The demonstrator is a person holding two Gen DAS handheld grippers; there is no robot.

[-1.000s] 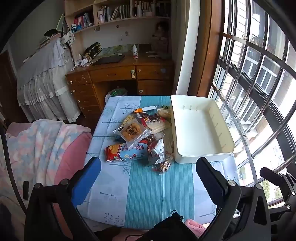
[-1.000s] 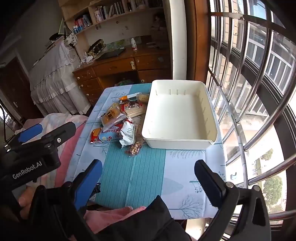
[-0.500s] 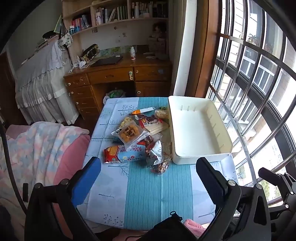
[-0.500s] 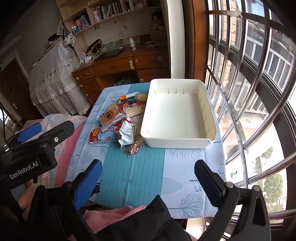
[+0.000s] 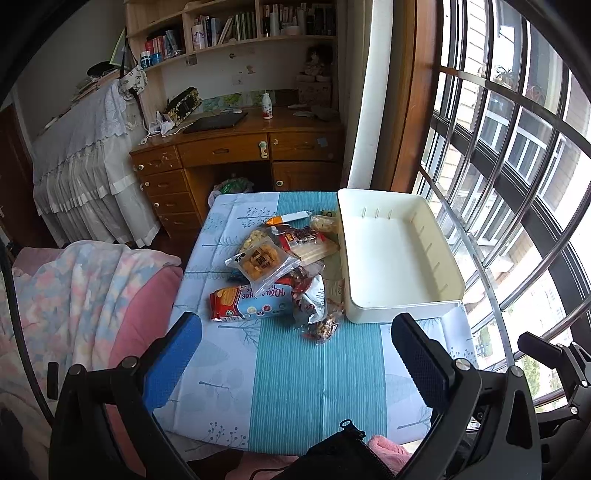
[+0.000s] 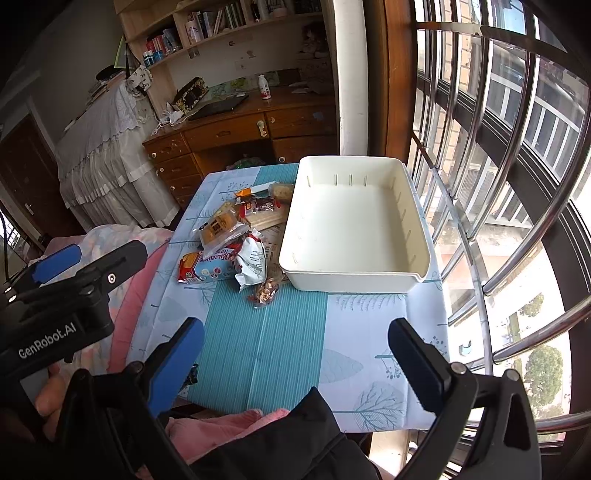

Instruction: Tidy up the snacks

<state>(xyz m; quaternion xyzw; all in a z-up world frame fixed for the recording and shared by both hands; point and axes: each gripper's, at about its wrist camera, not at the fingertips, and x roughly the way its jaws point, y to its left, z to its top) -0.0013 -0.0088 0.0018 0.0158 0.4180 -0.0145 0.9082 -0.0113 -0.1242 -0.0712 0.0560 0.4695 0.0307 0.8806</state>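
A barred window (image 5: 517, 155) fills the right side of the room, and a wooden desk (image 5: 236, 147) with drawers stands against the far wall under bookshelves (image 5: 236, 26). To the left, a bed (image 5: 81, 288) carries a pastel patchwork blanket over pink bedding.

The tabletop (image 5: 314, 369), covered in a cloth of teal stripes and pale blue panels printed with trees, sits between the bed and the window. On its right half, next to the window bars, rests a white rectangular bin (image 5: 436, 314), with nothing inside it (image 6: 291, 262).

The snacks lie in a loose heap (image 5: 280, 266) on the tabletop just left of the bin, some touching its left wall. The biggest is a red and blue biscuit packet (image 5: 247, 302) at the near left of the heap (image 6: 207, 267). Leaning over it is a clear bag of round orange crackers (image 5: 260, 260). A crumpled white and silver wrapper (image 6: 253, 264) lies beside the biscuit packet, and a small clear pouch of nuts (image 5: 321, 328) sits nearest the viewer on the teal stripe (image 6: 266, 291). Further back are a flat pale box (image 5: 317, 251), a reddish packet (image 5: 299, 236) and a long white and orange stick pack (image 5: 291, 218).

The left gripper (image 5: 295, 354) hangs above the near edge of the tabletop, its blue-padded fingers (image 5: 173, 358) spread wide with nothing between them. The right gripper (image 6: 295, 354) hovers likewise, spread wide and holding nothing, nearer the bin's front wall. In the right wrist view a hand (image 6: 48, 391) grips the left gripper's handle.
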